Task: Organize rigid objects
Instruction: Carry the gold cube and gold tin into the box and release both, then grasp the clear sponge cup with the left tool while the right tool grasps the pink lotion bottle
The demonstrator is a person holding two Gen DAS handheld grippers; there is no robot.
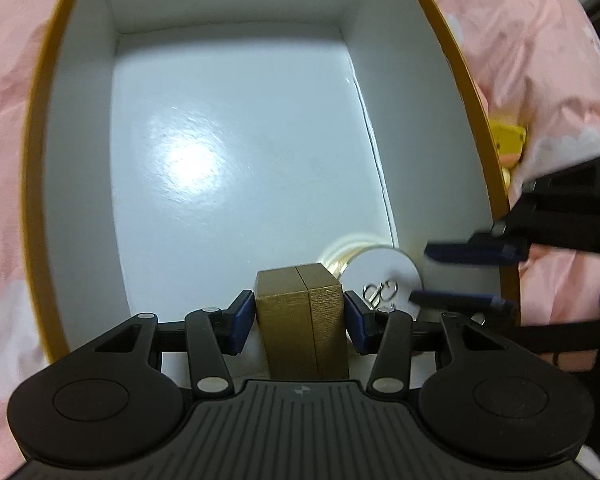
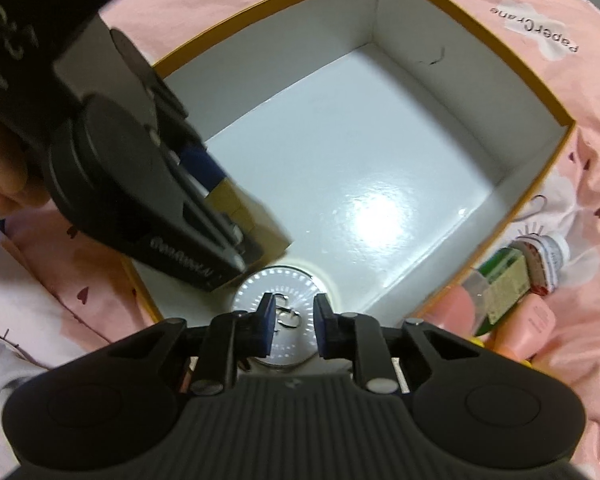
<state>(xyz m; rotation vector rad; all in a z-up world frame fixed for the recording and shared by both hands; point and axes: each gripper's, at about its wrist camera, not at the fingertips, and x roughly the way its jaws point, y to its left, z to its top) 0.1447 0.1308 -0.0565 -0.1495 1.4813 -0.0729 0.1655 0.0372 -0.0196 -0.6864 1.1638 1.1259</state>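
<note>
My left gripper (image 1: pixel 300 316) points down into the orange-rimmed white box (image 1: pixel 456 56), both blue pads pressed on a gold rectangular block (image 1: pixel 304 312) standing near the box's near right corner. Just beside the block, in that corner, sits a round white-lidded jar (image 2: pixel 278 312) with a silver logo. My right gripper (image 2: pixel 291 320) hovers above the jar lid, jaws narrowly parted, gripping nothing. Outside the box, by its right wall, small bottles (image 2: pixel 512 276) lie on pink bedding (image 2: pixel 580 320).
</note>
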